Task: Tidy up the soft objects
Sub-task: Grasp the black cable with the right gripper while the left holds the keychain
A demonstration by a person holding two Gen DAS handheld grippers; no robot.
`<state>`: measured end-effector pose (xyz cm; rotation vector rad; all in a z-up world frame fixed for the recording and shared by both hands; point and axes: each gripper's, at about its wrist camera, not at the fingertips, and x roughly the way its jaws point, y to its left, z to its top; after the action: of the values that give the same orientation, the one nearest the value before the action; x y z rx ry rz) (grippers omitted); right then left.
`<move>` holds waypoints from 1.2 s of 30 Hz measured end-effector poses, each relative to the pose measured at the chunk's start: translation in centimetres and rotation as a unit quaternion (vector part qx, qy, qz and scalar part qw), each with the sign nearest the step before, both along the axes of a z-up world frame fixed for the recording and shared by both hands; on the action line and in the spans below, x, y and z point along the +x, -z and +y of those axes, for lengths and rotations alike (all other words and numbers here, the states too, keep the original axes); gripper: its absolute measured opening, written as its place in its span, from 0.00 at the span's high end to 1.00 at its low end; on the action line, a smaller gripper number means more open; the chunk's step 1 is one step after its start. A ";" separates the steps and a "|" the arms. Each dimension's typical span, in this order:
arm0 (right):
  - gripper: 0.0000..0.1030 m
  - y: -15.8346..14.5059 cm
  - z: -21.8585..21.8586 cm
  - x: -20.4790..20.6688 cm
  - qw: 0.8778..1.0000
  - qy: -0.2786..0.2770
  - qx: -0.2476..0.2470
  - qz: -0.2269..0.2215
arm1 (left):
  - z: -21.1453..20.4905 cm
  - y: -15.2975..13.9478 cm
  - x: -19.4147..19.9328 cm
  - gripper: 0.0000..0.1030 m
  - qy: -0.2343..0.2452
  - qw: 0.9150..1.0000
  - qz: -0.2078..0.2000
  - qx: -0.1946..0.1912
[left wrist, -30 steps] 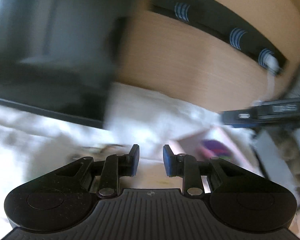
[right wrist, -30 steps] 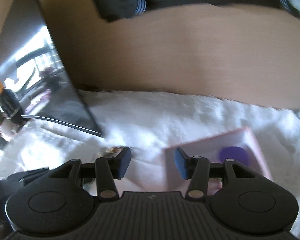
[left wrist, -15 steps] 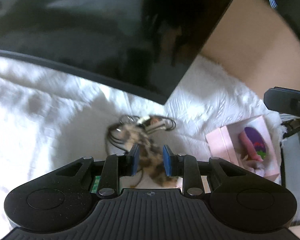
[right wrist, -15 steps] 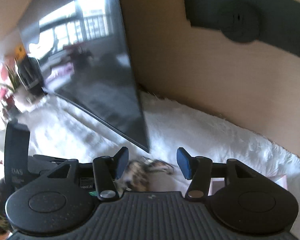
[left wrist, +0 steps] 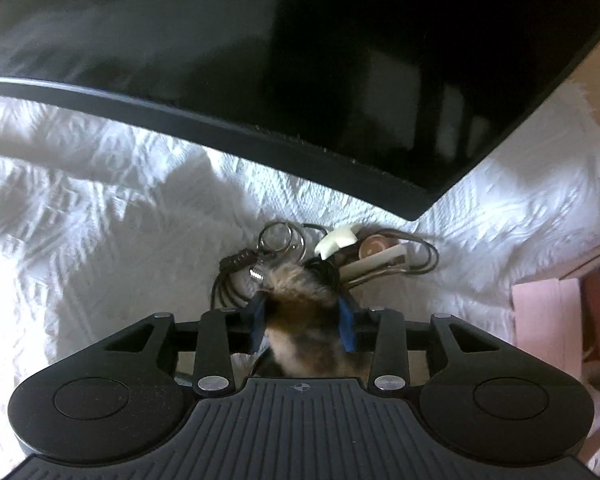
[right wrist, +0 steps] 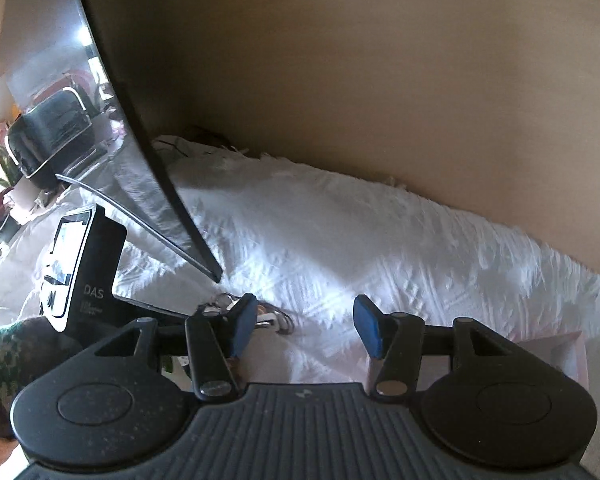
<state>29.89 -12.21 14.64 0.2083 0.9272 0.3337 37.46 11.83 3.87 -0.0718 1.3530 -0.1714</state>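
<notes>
A brown furry pom-pom keychain [left wrist: 304, 320] lies on the white textured cloth [left wrist: 120, 208], joined to metal key rings [left wrist: 278, 236], black cords and a white charm [left wrist: 336, 242]. My left gripper [left wrist: 303, 322] has its blue pads on both sides of the fur, closed against it. The pink box [left wrist: 540, 320] with soft toys sits at the right edge. My right gripper [right wrist: 306, 330] is open and empty above the cloth; the keychain's rings [right wrist: 268, 318] peek out beside its left finger. The pink box corner [right wrist: 556, 352] shows behind its right finger.
A large black screen [left wrist: 300, 60] leans over the cloth right behind the keychain; its edge also shows in the right wrist view [right wrist: 156, 160]. A wooden wall [right wrist: 380, 80] stands behind. The left gripper's body with its display [right wrist: 72, 268] is at the right view's left.
My left gripper moved forward and down onto the furry keychain, and its pads now press the fur. The right view swung and settled low over the cloth.
</notes>
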 end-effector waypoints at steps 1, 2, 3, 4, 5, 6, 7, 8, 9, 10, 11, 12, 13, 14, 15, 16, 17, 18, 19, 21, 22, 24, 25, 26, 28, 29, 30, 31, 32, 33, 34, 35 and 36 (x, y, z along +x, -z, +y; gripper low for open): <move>0.48 0.2 -0.2 0.0 1.000 0.001 0.000 0.003 | 0.0 0.1 -0.1 0.59 0.001 1.000 -0.007 0.001; 0.48 0.4 -0.3 0.1 1.000 0.001 -0.002 0.005 | 0.0 0.0 -0.1 0.58 0.003 1.000 -0.007 0.002; 0.48 0.5 -0.4 0.0 1.000 0.000 -0.003 0.005 | 0.0 0.0 -0.2 0.59 0.004 1.000 -0.008 0.001; 0.48 0.6 -0.3 0.0 1.000 0.000 -0.005 0.004 | 0.0 0.0 -0.3 0.60 0.003 1.000 -0.011 -0.001; 0.48 0.5 -0.2 0.1 1.000 0.001 -0.007 0.004 | 0.1 0.0 -0.4 0.65 0.003 1.000 -0.015 -0.005; 0.48 0.4 -0.1 0.1 1.000 0.001 -0.008 0.003 | 0.4 -0.3 -0.6 0.71 0.005 1.000 -0.019 -0.012; 0.48 0.3 -0.1 0.2 1.000 -0.001 -0.008 0.003 | 0.7 -0.6 -0.8 0.76 0.005 1.000 -0.024 -0.018; 0.48 0.2 0.1 0.2 1.000 -0.003 -0.008 0.002 | 1.2 -1.1 -1.1 0.78 0.004 0.999 -0.032 -0.028; 0.48 0.1 0.4 0.2 1.000 -0.005 -0.010 0.001 | 1.7 -1.7 -1.4 0.79 0.005 0.998 -0.040 -0.039; 0.48 -0.1 0.7 0.2 1.000 -0.008 -0.012 0.001 | 2.2 -2.5 -1.8 0.80 0.008 0.997 -0.050 -0.053; 0.48 -0.3 1.0 0.2 1.000 -0.011 -0.014 0.001 | 2.7 -3.3 -2.2 0.80 0.011 0.996 -0.062 -0.067; 0.48 -0.4 1.2 0.2 1.000 -0.013 -0.014 0.002 | 3.4 -4.4 -2.8 0.81 0.015 0.994 -0.077 -0.078; 0.48 -0.5 1.4 0.2 1.000 -0.016 -0.015 0.002 | 4.0 -5.3 -3.4 0.81 0.017 0.992 -0.090 -0.087; 0.48 -0.7 1.8 0.2 1.000 -0.017 -0.015 0.003 | 4.7 -6.4 -4.0 0.82 0.020 0.989 -0.106 -0.099; 0.48 -0.9 2.1 0.1 1.000 -0.020 -0.015 0.004 | 5.7 -7.5 -4.8 0.82 0.023 0.986 -0.123 -0.110; 0.48 -1.1 2.6 0.0 1.000 -0.022 -0.014 0.007 | 6.5 -8.4 -5.2 0.82 0.026 0.983 -0.137 -0.118; 0.48 -1.1 3.1 0.0 1.000 -0.025 -0.014 0.011 | 7.5 -9.2 -5.8 0.82 0.026 0.980 -0.150 -0.127; 0.48 -1.2 3.7 0.1 0.999 -0.029 -0.013 0.016 | 8.5 -10.0 -6.3 0.82 0.025 0.977 -0.160 -0.137; 0.48 -1.1 4.4 0.1 0.999 -0.034 -0.014 0.022 | 9.4 -10.6 -6.7 0.82 0.027 0.975 -0.165 -0.147; 0.48 -1.1 5.9 0.3 0.998 -0.044 -0.023 0.026 | 10.7 -11.5 -7.1 0.82 0.020 0.971 -0.176 -0.158; 0.48 -1.1 6.7 0.4 0.998 -0.049 -0.030 0.027 | 11.1 -11.9 -7.3 0.82 0.017 0.970 -0.182 -0.161; 0.48 -0.9 8.1 0.6 0.997 -0.059 -0.037 0.035 | 12.0 -12.5 -7.9 0.82 0.015 0.967 -0.191 -0.169; 0.48 -0.7 8.7 0.7 0.997 -0.062 -0.037 0.040 | 12.6 -12.7 -8.2 0.82 0.014 0.964 -0.199 -0.175; 0.48 -0.4 9.2 1.0 0.996 -0.058 -0.037 0.047 | 12.8 -13.2 -8.3 0.82 0.011 0.962 -0.205 -0.181; 0.51 0.4 10.2 1.5 0.996 -0.039 -0.040 0.064 | 14.1 -13.3 -8.5 0.83 -0.002 0.955 -0.221 -0.198; 0.52 0.9 10.8 1.8 0.996 -0.027 -0.041 0.071 | 14.2 -13.4 -8.5 0.83 -0.010 0.953 -0.227 -0.201; 0.53 1.5 11.2 2.0 0.996 -0.018 -0.042 0.076 | 14.5 -13.2 -8.5 0.84 -0.019 0.951 -0.232 -0.204; 0.53 2.1 11.8 2.2 0.996 -0.010 -0.043 0.083 | 14.8 -13.0 -8.4 0.86 -0.027 0.950 -0.235 -0.205; 0.53 2.8 12.3 2.3 0.995 -0.003 -0.042 0.090 | 15.6 -12.8 -8.2 0.87 -0.033 0.949 -0.235 -0.209; 0.53 3.4 12.8 2.5 0.994 0.001 -0.043 0.096 | 16.0 -12.4 -8.0 0.87 -0.040 0.948 -0.234 -0.213; 0.53 3.8 13.5 2.6 0.994 0.004 -0.046 0.101 | 16.5 -12.1 -7.8 0.87 -0.045 0.947 -0.234 -0.216; 0.53 4.2 14.2 2.7 0.993 0.004 -0.052 0.104 | 17.1 -11.6 -7.5 0.87 -0.050 0.946 -0.234 -0.218; 0.53 4.4 14.7 2.9 0.993 0.002 -0.059 0.105 | 17.5 -11.3 -7.3 0.87 -0.055 0.946 -0.235 -0.217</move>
<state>32.80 2.53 10.20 0.1378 1.1516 0.2545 30.15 29.33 15.13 -0.4490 0.8125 -0.3659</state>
